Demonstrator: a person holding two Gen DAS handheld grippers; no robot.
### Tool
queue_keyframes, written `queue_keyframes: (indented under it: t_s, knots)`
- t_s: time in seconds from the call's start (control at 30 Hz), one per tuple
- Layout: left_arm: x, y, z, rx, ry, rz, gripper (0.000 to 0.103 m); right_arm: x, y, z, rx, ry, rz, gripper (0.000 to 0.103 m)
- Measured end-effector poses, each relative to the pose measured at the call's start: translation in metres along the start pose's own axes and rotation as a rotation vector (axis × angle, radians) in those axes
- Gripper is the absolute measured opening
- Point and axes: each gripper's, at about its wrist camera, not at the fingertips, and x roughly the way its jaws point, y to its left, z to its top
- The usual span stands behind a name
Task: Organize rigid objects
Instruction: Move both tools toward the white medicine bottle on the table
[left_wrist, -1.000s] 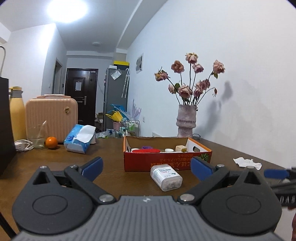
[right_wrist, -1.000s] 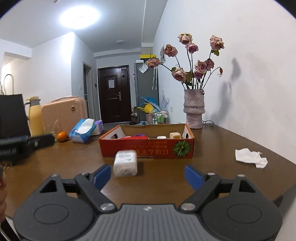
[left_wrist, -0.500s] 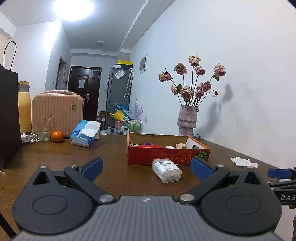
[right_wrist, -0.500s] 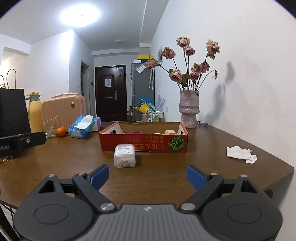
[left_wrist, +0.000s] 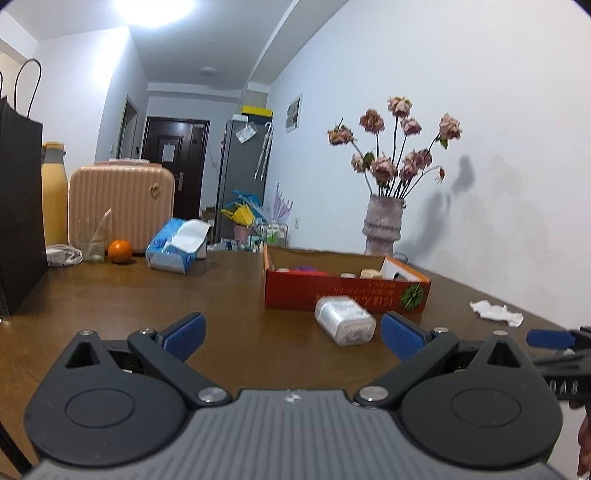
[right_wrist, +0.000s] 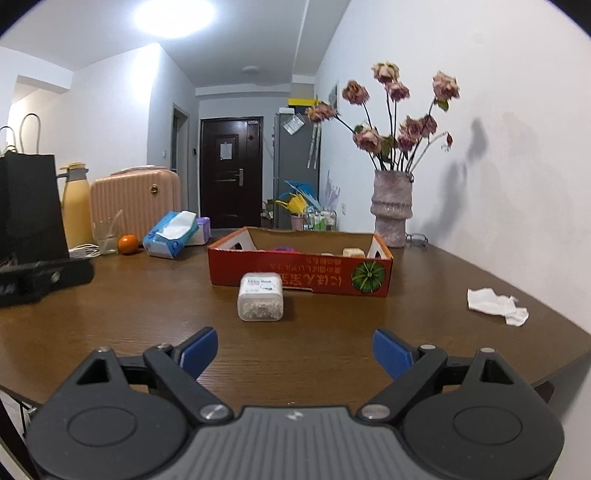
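Note:
A clear plastic jar of small white pieces (left_wrist: 345, 325) (right_wrist: 261, 301) lies on its side on the brown table, just in front of a red cardboard box (left_wrist: 332, 291) (right_wrist: 295, 275). The box holds several small items, among them a beige block (right_wrist: 353, 252) and a purple thing (right_wrist: 282, 248). My left gripper (left_wrist: 293, 334) is open with nothing between its fingers; the jar lies a little beyond its right finger. My right gripper (right_wrist: 295, 349) is open and empty too, short of the jar. Each gripper shows at the edge of the other's view.
A crumpled white tissue (right_wrist: 495, 305) lies near the table's right edge. A vase of dried roses (right_wrist: 392, 206) stands behind the box. At the far left are a tissue pack (left_wrist: 177, 245), an orange (left_wrist: 119, 251), a glass, a pink case (left_wrist: 122, 206), a yellow bottle and a black bag (left_wrist: 18, 206).
Both views have pulled back and sunk a little: the jar and box look smaller and farther off. Both grippers stay open. The jar and box have not moved.

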Motion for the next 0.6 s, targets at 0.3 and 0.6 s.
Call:
queue_keyframes:
  t_s: [0.3, 0.6]
  knots:
    - [0.027, 0.014, -0.017, -0.055, 0.067, 0.024, 0.103, 0.059, -0.001, -0.001, 0.046, 0.058, 0.007, 0.091]
    - [0.135, 0.007, 0.035, 0.082, 0.157, -0.155, 0.103, 0.133, -0.029, 0.016, 0.348, 0.109, 0.163, 0.089]
